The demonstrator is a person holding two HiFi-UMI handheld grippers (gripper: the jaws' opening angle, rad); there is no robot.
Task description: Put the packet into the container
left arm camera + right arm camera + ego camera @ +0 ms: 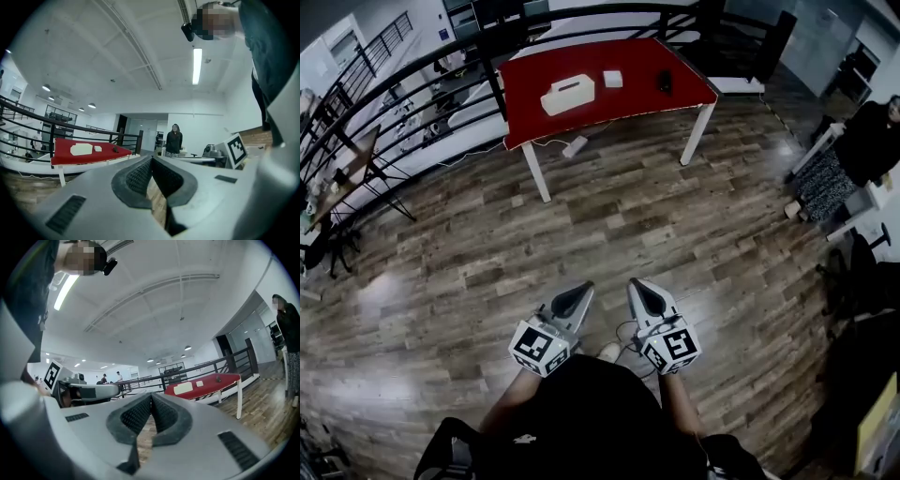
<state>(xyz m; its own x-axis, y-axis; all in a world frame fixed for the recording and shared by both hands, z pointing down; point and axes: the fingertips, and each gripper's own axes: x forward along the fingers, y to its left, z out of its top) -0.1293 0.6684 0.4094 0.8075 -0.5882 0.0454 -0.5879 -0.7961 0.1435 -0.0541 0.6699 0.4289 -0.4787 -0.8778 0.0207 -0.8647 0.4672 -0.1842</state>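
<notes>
Both shut and empty, the left claw and right claw are well short of the desk. The packet lies mid-desk beside the container; it looks light and soft, best pinched at one edge.

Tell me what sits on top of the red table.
On the red table: a white container, a small white packet beside it but apart, and a small dark object. The container's inside cannot be seen from here.
</notes>
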